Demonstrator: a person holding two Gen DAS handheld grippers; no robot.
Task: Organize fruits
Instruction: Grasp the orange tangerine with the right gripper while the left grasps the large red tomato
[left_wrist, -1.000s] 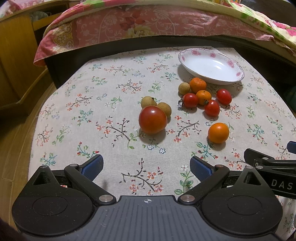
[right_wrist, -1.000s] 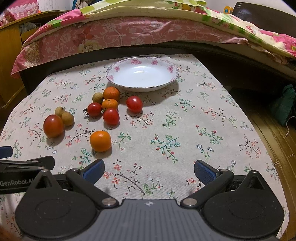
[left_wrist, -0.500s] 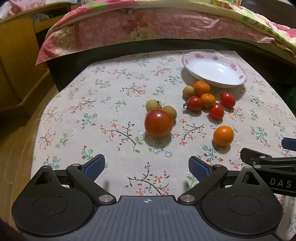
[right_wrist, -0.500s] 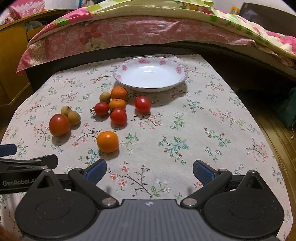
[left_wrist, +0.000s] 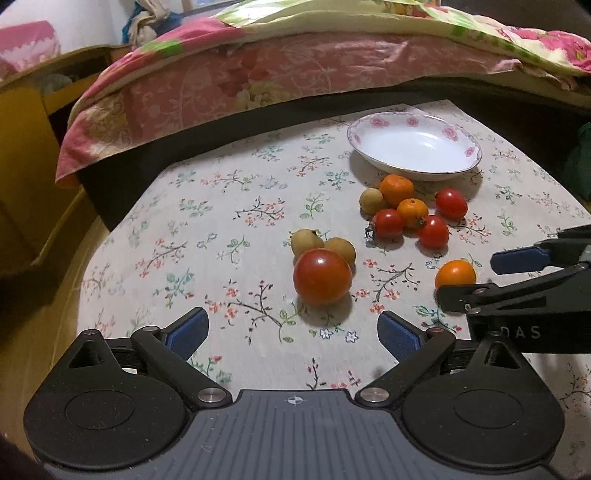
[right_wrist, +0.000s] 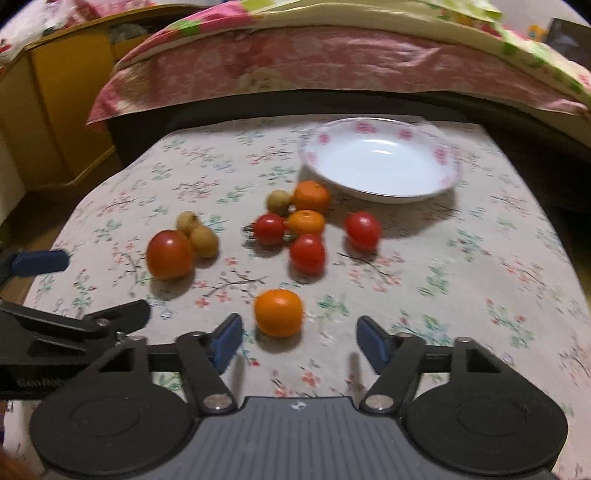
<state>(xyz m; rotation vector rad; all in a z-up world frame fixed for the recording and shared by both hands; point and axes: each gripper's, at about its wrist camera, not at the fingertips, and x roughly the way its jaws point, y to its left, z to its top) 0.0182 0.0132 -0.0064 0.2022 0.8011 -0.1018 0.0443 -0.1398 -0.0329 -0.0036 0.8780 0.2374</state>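
A large red tomato (left_wrist: 322, 276) lies on the floral tablecloth just ahead of my open, empty left gripper (left_wrist: 291, 332), with two tan longans (left_wrist: 325, 243) behind it. A lone orange fruit (right_wrist: 278, 312) lies just ahead of my open, empty right gripper (right_wrist: 299, 341), nearer its left finger. Further back is a cluster of small red tomatoes (right_wrist: 307, 253), orange fruits (right_wrist: 311, 196) and another longan (right_wrist: 279, 201). A white dish with pink flowers (right_wrist: 439, 155) stands empty at the back; it also shows in the left wrist view (left_wrist: 369, 125).
The table (left_wrist: 221, 229) ends at a dark gap before a bed with a pink floral quilt (left_wrist: 258, 77). A yellow wooden cabinet (left_wrist: 22, 147) stands to the left. The right gripper shows at the right edge of the left wrist view (left_wrist: 524, 288).
Both grippers have moved forward toward the fruit. The right gripper has come close to the lone orange fruit; the left has neared the large tomato. Nothing has been grasped.
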